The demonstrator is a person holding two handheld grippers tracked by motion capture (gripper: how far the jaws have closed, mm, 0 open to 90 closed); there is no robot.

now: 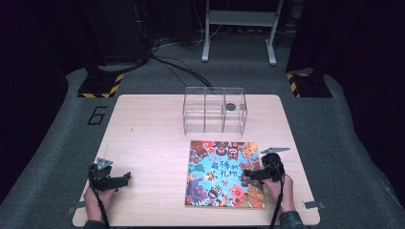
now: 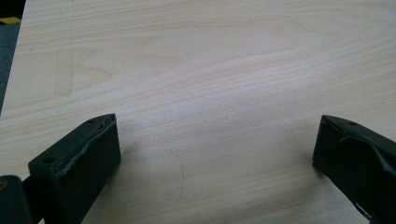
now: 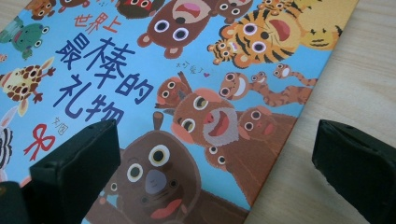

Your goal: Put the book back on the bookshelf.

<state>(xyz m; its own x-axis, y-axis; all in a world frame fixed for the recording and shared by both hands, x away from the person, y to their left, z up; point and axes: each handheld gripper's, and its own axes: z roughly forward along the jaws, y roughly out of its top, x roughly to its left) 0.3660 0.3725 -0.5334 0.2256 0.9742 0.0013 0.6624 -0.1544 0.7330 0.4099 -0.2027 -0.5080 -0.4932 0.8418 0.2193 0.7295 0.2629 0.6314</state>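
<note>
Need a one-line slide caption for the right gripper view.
Open right gripper poised over the right edge of a colourful picture book lying flat on the wooden table.

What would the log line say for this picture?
left gripper: open, over bare table | right gripper: open, over book edge | book: flat, closed | clear box: behind book

Right tool [image 1: 246, 175] hovers at the picture book's [image 1: 222, 174] right edge; left tool [image 1: 125, 179] rests on the table [image 1: 148, 143].
</note>
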